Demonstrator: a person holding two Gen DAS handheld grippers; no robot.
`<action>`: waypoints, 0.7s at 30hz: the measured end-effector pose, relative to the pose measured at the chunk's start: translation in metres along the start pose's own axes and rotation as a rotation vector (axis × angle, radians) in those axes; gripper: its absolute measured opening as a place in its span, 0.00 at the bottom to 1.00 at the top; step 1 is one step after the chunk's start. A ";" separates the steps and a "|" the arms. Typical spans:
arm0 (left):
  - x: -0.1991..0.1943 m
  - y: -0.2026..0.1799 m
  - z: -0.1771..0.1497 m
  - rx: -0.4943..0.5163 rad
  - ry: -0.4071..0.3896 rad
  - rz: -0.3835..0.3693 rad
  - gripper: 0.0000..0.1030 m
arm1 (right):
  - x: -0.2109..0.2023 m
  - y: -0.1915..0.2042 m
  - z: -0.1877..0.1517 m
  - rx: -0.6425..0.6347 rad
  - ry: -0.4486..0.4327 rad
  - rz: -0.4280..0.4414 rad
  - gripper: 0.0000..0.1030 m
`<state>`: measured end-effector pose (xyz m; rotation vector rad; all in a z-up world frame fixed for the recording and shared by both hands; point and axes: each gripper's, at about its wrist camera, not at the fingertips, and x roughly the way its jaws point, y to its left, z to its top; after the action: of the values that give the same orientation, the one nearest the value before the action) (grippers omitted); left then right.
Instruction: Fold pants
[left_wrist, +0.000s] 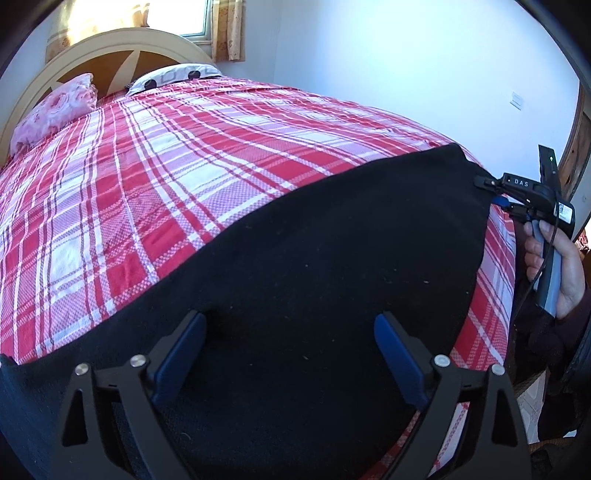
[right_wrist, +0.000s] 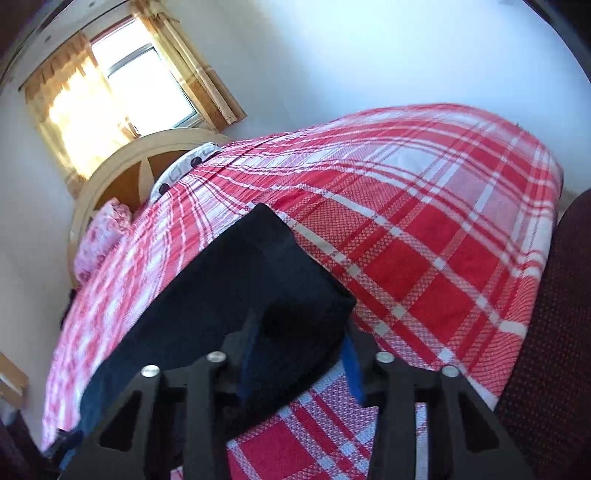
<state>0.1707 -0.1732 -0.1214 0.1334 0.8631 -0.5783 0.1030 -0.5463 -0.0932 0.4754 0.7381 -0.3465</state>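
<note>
Black pants (left_wrist: 332, 240) lie flat across the near part of a bed with a red and white plaid cover (left_wrist: 147, 166). My left gripper (left_wrist: 290, 317) hovers over the near part of the pants, jaws wide open, nothing between the blue pads (left_wrist: 184, 354). At the right end of the pants, my right gripper (left_wrist: 489, 192) pinches their corner, held by a hand (left_wrist: 569, 266). In the right wrist view the pants (right_wrist: 229, 277) run away to the left, and a fold of black cloth fills the gap of the right gripper (right_wrist: 301, 325) between its pads (right_wrist: 352, 365).
A pink flowered pillow (left_wrist: 55, 110) and a white patterned pillow (left_wrist: 173, 75) lie by the cream headboard (left_wrist: 110, 48). A curtained window (right_wrist: 147, 92) is behind it. The plaid cover (right_wrist: 424, 240) stretches beyond the pants. A dark red sleeve (right_wrist: 554, 314) is at the right edge.
</note>
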 end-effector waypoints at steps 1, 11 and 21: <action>0.000 0.000 0.000 0.000 -0.001 0.000 0.92 | 0.000 -0.001 0.000 0.007 0.000 0.011 0.32; 0.005 0.003 0.000 -0.022 0.017 -0.019 0.97 | 0.003 0.010 -0.002 -0.018 0.012 0.064 0.11; 0.004 0.003 -0.001 -0.022 0.016 -0.026 0.98 | -0.016 0.040 -0.006 -0.128 -0.051 0.041 0.11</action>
<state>0.1741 -0.1719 -0.1254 0.1070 0.8877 -0.5925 0.1073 -0.5075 -0.0737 0.3590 0.6956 -0.2700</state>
